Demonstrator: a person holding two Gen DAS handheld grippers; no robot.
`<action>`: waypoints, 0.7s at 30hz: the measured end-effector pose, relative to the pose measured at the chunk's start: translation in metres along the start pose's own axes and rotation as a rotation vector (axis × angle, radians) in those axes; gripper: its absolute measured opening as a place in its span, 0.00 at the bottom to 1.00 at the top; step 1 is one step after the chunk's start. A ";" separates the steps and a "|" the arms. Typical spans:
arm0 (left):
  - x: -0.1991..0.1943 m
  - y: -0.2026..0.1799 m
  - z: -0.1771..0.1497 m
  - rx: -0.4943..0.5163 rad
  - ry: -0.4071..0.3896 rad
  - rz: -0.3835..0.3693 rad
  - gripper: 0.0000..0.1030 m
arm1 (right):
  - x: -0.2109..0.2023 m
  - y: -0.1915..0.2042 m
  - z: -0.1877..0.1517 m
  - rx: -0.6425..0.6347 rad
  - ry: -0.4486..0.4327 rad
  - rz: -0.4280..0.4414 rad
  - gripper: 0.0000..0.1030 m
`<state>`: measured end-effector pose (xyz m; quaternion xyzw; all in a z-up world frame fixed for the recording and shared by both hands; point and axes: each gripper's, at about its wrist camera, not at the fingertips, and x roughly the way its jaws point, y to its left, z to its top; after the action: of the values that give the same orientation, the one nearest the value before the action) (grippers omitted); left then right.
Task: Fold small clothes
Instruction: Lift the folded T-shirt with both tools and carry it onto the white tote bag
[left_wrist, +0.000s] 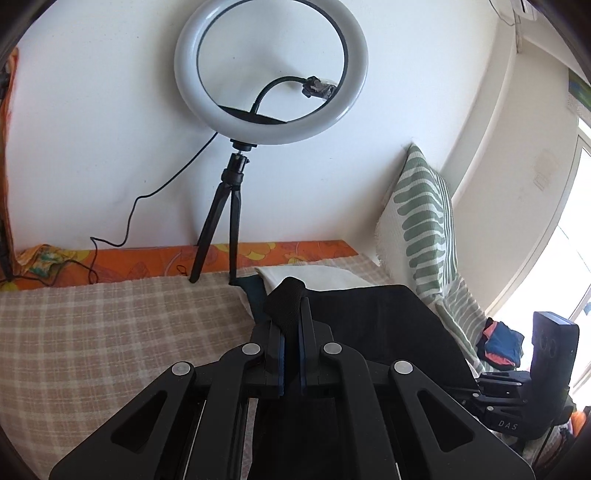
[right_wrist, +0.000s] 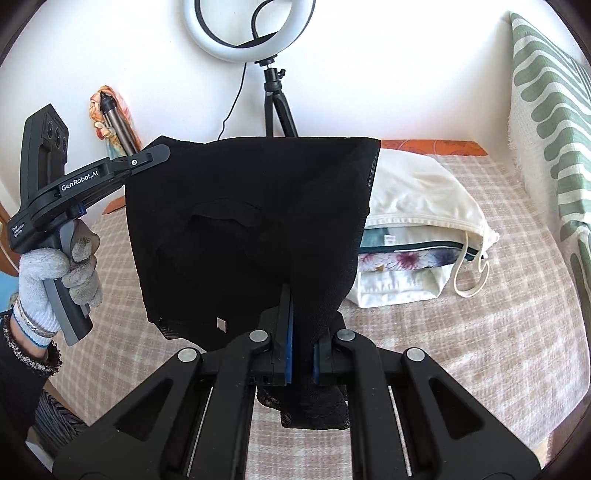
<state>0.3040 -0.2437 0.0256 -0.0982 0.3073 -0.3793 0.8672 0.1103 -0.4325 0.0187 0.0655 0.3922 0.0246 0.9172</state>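
**Black garment, held aloft between two grippers**

Item 1, left gripper (right_wrist: 162, 150). Seen in the right wrist view at the far left, carried by a gloved hand (right_wrist: 55, 273). Its fingers are pressed together on the upper left corner of the garment (right_wrist: 243, 229). In its own view a tuft of black cloth is pinched between the blue pads (left_wrist: 281, 363).

Item 2, garment. A small black piece, hung in the air above the checked cover (right_wrist: 480, 332), not lying on it. Its top edge is stretched roughly level from the left gripper across to a free upper right corner (no gripper is seen on that corner). From there the cloth is gathered down and inward to the lower middle of the view. A small pale tag is seen near the lower hem.

Item 3, right gripper (right_wrist: 303, 354). Closed on the gathered lower right part of the garment; cloth is bunched between and below the pads.

Item 4, folded pile (right_wrist: 417, 236). White and floral pieces, stacked on the cover just right of the garment and behind it.

Item 5, ring light (right_wrist: 255, 33) on a tripod, against the wall behind.

Relation governing the next move (a judgement): the garment is spanned diagonally, high at the left gripper, low at the right. The cover lies directly beneath, so it could be lowered flat there, left of the pile. The right gripper is nearer to the cover.
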 end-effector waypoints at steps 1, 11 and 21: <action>0.008 -0.004 0.004 0.003 -0.001 -0.007 0.04 | 0.000 -0.009 0.006 0.004 -0.004 -0.014 0.08; 0.083 -0.039 0.041 0.068 -0.026 -0.007 0.04 | 0.023 -0.089 0.065 0.001 -0.051 -0.097 0.08; 0.148 -0.023 0.046 0.128 0.009 0.137 0.03 | 0.092 -0.138 0.087 0.078 -0.021 0.000 0.08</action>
<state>0.3954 -0.3690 0.0037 -0.0197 0.2922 -0.3385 0.8942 0.2359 -0.5691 -0.0074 0.1014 0.3829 0.0089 0.9182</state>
